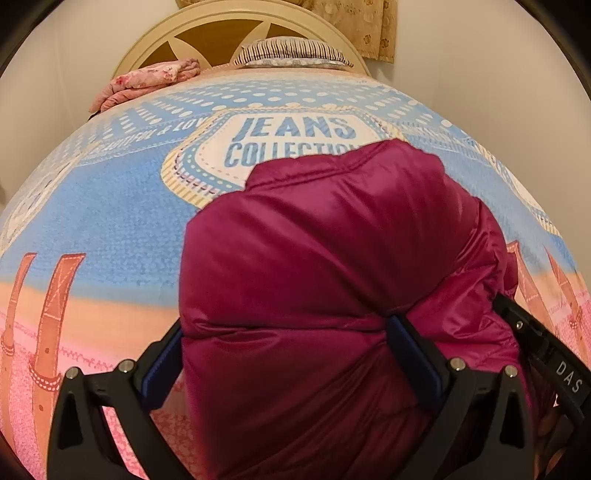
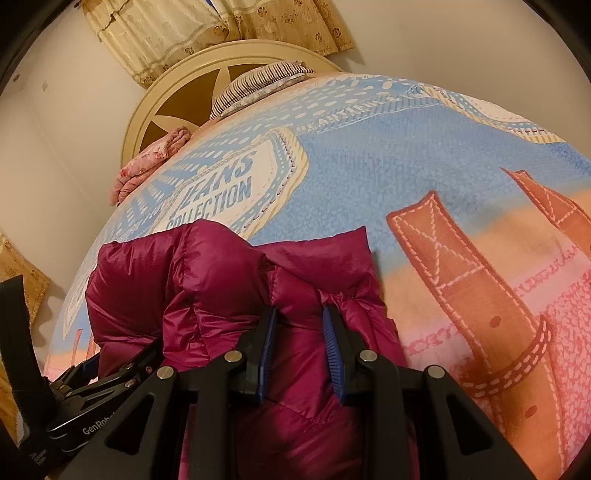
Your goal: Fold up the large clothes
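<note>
A magenta puffer jacket (image 1: 332, 266) lies bunched on the bed, on a printed bedspread (image 1: 110, 229), near the foot edge of the bed and below the printed badge in the middle of the cover. Both grippers have hold of it at its near side.

The left gripper (image 1: 291, 354) has its jaws set wide, and a thick fold of the jacket fills the whole gap between the two blue pads (image 1: 159, 369), which press on the cloth from both sides. The right gripper (image 2: 299, 354) stands much narrower – its blue ribbed pads (image 2: 267, 354) pinch a thin ridge of the same jacket, and the fabric puckers where they bite. In the right wrist view the left gripper shows at the lower left with the letters "GenRob" on its black body; the rest of the word is hidden. In the left wrist view the right gripper shows at the right edge with the white letters "DAS".

The bedspread carries a badge that reads "JEANS COLLECTION" (image 1: 291, 144), and a band above it with "BEAUTIFUL & LOV", partly cut off. Brown printed belt straps (image 2: 472, 266) run across its pink and orange part toward the foot corners.

At the head edge rests a striped pillow (image 1: 291, 51), and at the head corner a folded pink floral blanket (image 1: 144, 81), both before a cream headboard (image 1: 155, 40). A beige patterned curtain (image 2: 166, 33) hangs behind.
</note>
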The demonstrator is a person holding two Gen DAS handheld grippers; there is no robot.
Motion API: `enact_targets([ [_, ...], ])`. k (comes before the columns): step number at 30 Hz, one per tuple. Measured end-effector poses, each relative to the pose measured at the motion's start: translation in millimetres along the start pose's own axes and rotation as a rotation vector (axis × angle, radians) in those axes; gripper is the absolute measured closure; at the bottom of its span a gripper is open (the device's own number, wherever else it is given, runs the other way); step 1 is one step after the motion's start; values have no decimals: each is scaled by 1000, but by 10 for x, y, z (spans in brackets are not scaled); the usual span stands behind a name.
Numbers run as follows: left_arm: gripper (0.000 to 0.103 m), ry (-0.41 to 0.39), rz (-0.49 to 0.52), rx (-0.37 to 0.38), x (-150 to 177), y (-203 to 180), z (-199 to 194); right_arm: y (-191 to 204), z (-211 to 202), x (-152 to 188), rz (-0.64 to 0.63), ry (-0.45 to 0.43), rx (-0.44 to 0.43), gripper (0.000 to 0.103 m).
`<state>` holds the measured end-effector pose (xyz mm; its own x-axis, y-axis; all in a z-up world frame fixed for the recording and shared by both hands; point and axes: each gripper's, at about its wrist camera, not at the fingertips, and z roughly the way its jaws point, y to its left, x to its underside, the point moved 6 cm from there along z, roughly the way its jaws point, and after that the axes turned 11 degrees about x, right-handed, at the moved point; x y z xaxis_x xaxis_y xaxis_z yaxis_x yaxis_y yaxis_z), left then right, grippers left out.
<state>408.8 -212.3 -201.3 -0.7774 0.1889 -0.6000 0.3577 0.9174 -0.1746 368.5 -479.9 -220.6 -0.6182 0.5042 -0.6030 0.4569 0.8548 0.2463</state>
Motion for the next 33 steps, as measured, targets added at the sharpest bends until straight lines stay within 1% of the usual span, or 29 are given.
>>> enact_targets([
  [15,0,11,-8,14,26,0,20,9,4,1,-2,1,4,76],
  [20,0,20,-22,33,29,4,45,6,6,3,-2,2,3,76],
  [28,0,19,-21,32,30,1,51,8,6,6,-2,2,3,76],
  [33,0,20,-27,42,31,-2,51,-1,6,15,9,3,-12,76],
])
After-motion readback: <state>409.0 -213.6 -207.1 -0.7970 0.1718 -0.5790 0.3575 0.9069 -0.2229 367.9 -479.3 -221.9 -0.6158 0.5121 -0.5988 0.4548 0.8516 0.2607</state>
